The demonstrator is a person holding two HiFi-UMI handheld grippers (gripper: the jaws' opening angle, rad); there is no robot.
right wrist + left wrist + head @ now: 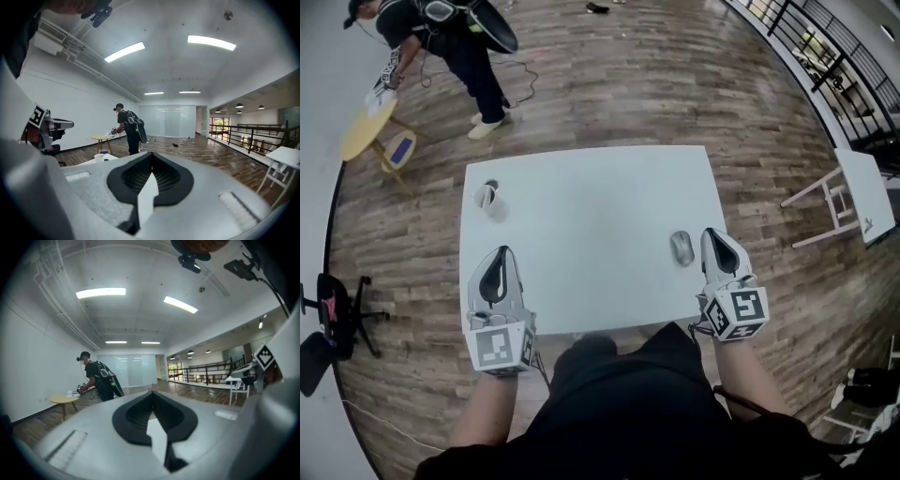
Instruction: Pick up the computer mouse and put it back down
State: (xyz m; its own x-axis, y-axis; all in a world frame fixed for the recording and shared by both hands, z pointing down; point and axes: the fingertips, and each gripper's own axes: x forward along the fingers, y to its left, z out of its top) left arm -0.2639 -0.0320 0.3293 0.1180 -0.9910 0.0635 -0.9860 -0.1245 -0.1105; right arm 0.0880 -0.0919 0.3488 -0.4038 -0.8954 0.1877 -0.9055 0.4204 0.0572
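Seeing the computer mouse (682,247) flat on the desk (581,187), toward the right side, just beside the right tongs (712,234) but not touching. Reading the right tongs as pressed together on nothing, probably parked next to the target for a short reach. Same for the left tongs (500,251): pressed together, empty, well apart at near left, clear of the cup (487,197). Possibly resting on the desk; hard to tell. Needs spreading before any pick.
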